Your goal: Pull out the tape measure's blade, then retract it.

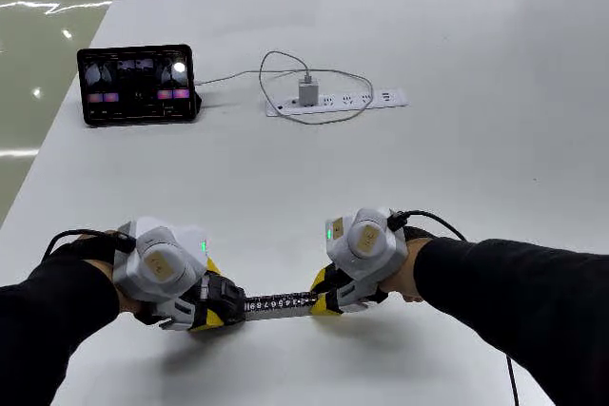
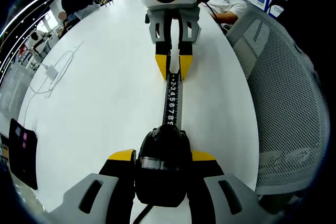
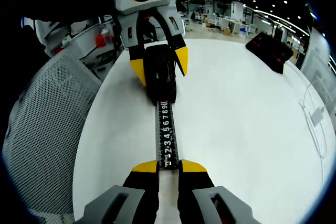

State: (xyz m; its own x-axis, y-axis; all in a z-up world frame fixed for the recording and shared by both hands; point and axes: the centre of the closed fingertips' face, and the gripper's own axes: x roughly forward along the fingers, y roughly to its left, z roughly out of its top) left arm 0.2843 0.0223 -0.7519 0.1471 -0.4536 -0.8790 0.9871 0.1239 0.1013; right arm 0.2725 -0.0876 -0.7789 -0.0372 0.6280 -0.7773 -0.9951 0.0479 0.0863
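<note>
Black tape measure case (image 2: pixel 161 166) is held clamped between the jaws of the left gripper (image 1: pixel 223 301), low over the white table (image 1: pixel 428 140). Its blade (image 3: pixel 166 129) is drawn out a short way straight ahead of that gripper, and the blade's tip is pinched by the nearly closed right gripper (image 3: pixel 169 167) facing it.

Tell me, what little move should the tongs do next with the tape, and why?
Probably slide the right tongs a bit farther from the case, drawing out more blade. The left tongs grip the case, the right tongs pinch the blade's tip, and just a short stretch, numbered to about nine, is out.
</note>
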